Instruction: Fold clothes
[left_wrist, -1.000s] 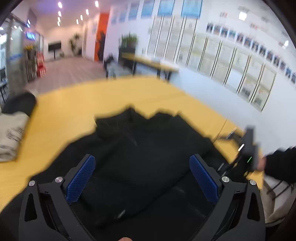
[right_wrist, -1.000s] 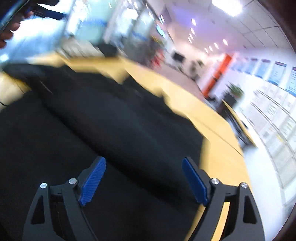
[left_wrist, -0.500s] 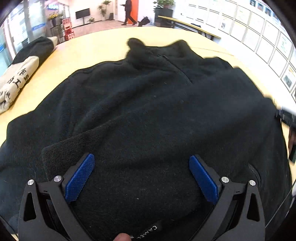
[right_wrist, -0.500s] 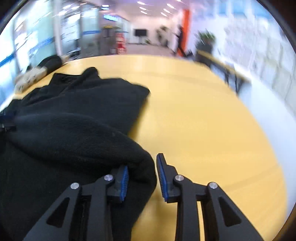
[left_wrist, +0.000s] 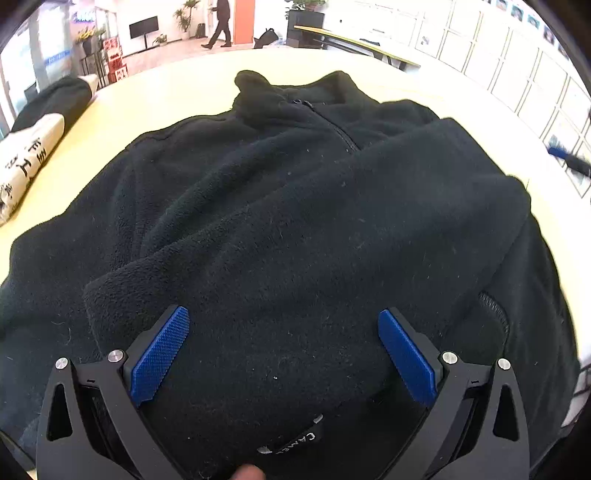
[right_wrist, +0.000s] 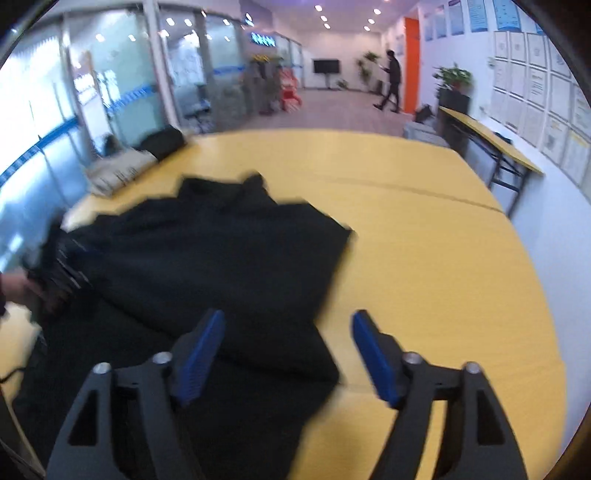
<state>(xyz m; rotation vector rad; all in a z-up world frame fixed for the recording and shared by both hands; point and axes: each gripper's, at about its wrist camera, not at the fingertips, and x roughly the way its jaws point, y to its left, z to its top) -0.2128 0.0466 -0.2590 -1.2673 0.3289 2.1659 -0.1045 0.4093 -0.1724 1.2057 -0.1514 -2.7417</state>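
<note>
A black fleece jacket (left_wrist: 295, 221) lies on the yellow table (left_wrist: 177, 88), collar at the far side, with one sleeve folded across its front. My left gripper (left_wrist: 282, 350) is open and hovers low over the jacket's near hem, holding nothing. In the right wrist view the jacket (right_wrist: 229, 258) lies at the left and my right gripper (right_wrist: 288, 354) is open and empty above its right edge, raised off the table (right_wrist: 443, 266). That view is blurred.
A folded beige and black garment (left_wrist: 33, 147) lies at the table's far left; it also shows in the right wrist view (right_wrist: 125, 166). A second yellow table (right_wrist: 487, 140) stands by the right wall. A person (right_wrist: 391, 79) walks in the background.
My right gripper has let go of the jacket's sleeve, opened and pulled up and back. My left gripper stays open over the hem, slightly closer.
</note>
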